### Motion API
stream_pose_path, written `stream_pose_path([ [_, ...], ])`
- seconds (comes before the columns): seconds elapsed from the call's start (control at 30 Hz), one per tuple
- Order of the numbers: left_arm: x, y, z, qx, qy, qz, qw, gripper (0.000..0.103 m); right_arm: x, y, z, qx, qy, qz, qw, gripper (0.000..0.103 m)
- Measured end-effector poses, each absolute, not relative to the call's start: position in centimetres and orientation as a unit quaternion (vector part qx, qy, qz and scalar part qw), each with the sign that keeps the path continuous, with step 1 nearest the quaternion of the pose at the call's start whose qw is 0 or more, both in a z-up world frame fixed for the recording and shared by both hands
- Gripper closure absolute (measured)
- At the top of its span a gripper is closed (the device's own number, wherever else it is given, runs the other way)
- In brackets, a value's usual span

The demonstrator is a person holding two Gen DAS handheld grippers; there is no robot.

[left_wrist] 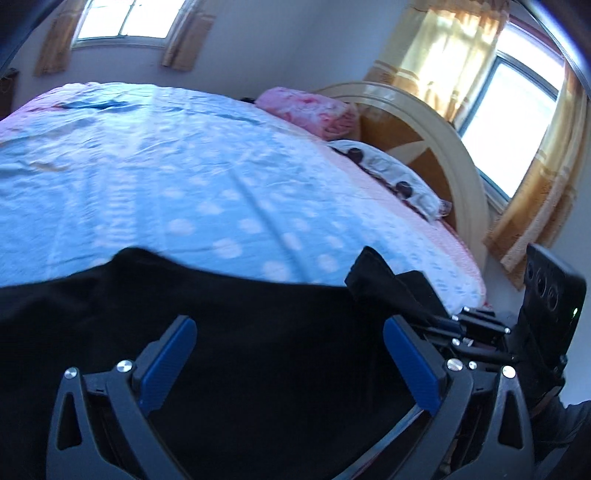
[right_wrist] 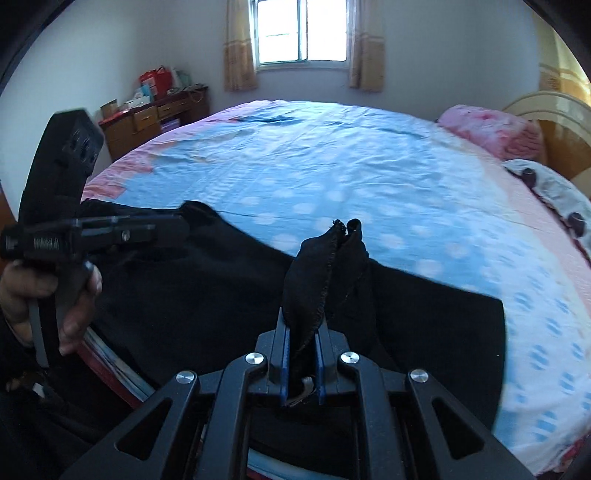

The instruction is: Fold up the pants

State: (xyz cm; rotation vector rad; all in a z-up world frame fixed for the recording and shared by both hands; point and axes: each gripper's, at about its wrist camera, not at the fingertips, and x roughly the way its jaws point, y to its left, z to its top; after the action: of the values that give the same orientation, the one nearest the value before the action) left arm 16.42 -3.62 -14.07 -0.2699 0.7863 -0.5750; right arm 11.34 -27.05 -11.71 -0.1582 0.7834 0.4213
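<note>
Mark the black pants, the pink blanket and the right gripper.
black pants (right_wrist: pixel 207 295): right wrist view, flat spread cloth.
pink blanket (left_wrist: pixel 310 110): left wrist view, top face.
right gripper (right_wrist: pixel 303 332): right wrist view, between fingertips.

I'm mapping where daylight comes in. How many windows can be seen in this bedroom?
2. One window is in the far wall across the bed; the other window is beside the headboard. Any windows behind the cameras would be hidden.

Blue dotted bed (right_wrist: pixel 332 166), black pants (right_wrist: pixel 221 288) at near edge, pink quilt (right_wrist: pixel 491 129), pillow (right_wrist: pixel 554 188).
</note>
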Motion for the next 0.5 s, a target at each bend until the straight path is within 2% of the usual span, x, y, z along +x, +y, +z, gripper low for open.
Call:
stream_pose_path([
  [0.27, 15.8, 0.7, -14.5, -0.153, 0.357, -0.235, 0.891, 0.000, 11.8, -18.0, -14.7, -0.134, 0.393, 0.240, 0.878, 0.093],
  [0.5, 16.0, 1.6, -15.6, -0.165, 0.368, -0.234, 0.884, 0.000, 11.9, -15.6, -17.3, -0.170, 0.401, 0.255, 0.863, 0.094],
])
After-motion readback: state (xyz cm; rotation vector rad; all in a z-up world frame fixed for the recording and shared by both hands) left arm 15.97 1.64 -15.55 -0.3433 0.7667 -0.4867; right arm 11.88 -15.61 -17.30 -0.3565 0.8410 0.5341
